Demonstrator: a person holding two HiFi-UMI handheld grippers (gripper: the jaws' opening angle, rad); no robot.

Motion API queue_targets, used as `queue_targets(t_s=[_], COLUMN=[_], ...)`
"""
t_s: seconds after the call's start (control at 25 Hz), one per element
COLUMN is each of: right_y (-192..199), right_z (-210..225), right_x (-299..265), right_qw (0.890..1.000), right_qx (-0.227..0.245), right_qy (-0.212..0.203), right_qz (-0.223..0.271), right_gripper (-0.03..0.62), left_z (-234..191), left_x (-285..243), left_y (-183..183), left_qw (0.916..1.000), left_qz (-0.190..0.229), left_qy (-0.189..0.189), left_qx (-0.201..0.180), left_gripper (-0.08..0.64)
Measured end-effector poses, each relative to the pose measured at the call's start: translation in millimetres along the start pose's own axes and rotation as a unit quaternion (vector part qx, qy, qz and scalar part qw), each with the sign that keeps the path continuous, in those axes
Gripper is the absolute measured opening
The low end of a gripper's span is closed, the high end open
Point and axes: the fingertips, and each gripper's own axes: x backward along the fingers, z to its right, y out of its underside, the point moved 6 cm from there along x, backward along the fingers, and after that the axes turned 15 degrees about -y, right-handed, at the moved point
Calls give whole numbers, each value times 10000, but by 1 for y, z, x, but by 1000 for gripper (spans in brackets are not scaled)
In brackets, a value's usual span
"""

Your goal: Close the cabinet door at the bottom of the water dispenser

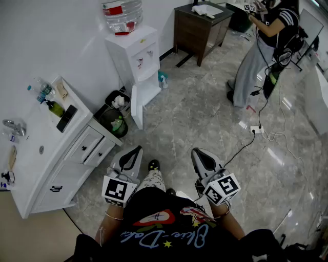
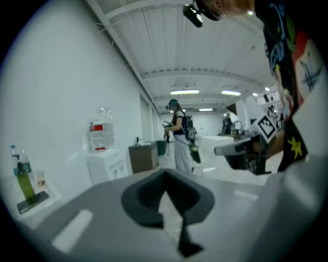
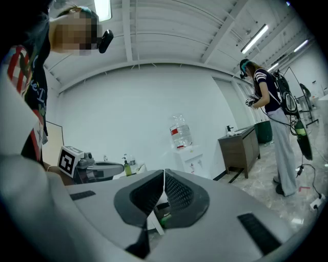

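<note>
Grey marble floor (image 1: 205,117), white wall. Only the head view shows the cabinet door (image 1: 137,106) open below the water dispenser (image 1: 134,53), well apart from the left gripper (image 1: 136,150) and right gripper (image 1: 198,152). Their own views show both jaw pairs closed together and empty.

The left gripper (image 1: 132,154) and right gripper (image 1: 202,156) are held side by side before the person's torso, each with its jaws pressed together.

Shirt print (image 1: 164,236): pale blue cursive, upside down, bottom centre; not surely legible.
Bottle label (image 1: 114,10): red band, above the water dispenser (image 1: 134,53), upper centre; print too small to read.
Marker cubes (image 1: 117,190): black-and-white squares, no letters.
</note>
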Motion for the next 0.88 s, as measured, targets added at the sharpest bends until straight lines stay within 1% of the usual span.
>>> queue_targets(t_s=[0.12, 0.2, 0.28, 0.36, 0.44, 0.52, 0.64, 0.68, 0.72, 0.8, 0.88], right_y=[-2, -9, -21, -34, -47, -59, -73, -76, -79, -81, -79], right_z=[36, 57, 80, 111, 145, 181, 238, 254, 267, 286, 306], right_x=[-22, -42, -64, -89, -118, -149, -201, -219, -238, -276, -312], right_qw=[9996, 9993, 9985, 9978, 9979, 9988, 9995, 9995, 9996, 9988, 9970], right_qx=[106, 224, 381, 495, 524, 431, 73, 8, 17, 158, 177], right_qy=[42, -69, -239, -303, -235, -67, 282, 303, 232, -78, -325], right_qz=[-254, -303, -301, -307, -284, -208, -89, -96, -161, -450, -677], right_gripper=[17, 17, 17, 17, 17, 17, 17, 17, 17, 17, 17], left_z=[-7, -12, -18, -25, -37, -55, -89, -99, -109, -126, -141], left_x=[-38, -70, -112, -161, -210, -256, -319, -336, -351, -378, -406], left_y=[-2, 0, -1, -7, -16, -24, -20, -17, -14, -9, 2], left_qw=[9994, 9990, 9977, 9955, 9922, 9889, 9889, 9888, 9878, 9838, 9827], left_qz=[271, 267, 334, 491, 609, 691, 534, 460, 428, 448, 416], left_qy=[217, 248, 347, 592, 834, 992, 1006, 1009, 1029, 1047, 958], left_qx=[67, 248, 484, 550, 694, 859, 956, 1001, 1091, 1382, 1533], left_gripper=[-3, -3, -3, -3, -3, -3, -3, -3, -3, -3, -3])
